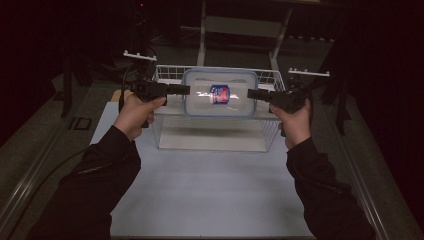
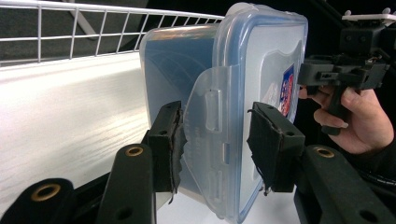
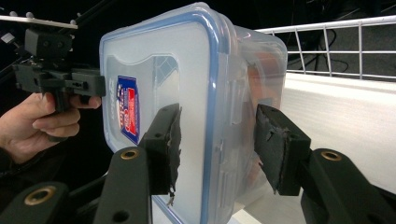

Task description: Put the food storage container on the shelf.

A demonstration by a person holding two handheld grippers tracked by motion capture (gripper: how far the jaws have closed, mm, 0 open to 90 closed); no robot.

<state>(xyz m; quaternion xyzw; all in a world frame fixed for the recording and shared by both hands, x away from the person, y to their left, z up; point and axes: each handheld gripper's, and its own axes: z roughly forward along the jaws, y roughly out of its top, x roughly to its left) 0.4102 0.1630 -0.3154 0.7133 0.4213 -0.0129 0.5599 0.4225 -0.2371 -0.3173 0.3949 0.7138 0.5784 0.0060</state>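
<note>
Clear rectangular plastic container with blue-rimmed snap lid and red-blue label held up over white wire basket, which sits on white table. My left gripper at its left short end, jaws spread either side of lid latch, one pad touching, other apart. My right gripper at opposite end, jaws spread astride rim, not clamped.

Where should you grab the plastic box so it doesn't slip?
Probably at its two short ends, coming in from the sides. The plastic box has a flat clip flap on each end, thin enough to fit between jaws. The left gripper and right gripper sit there now.
</note>
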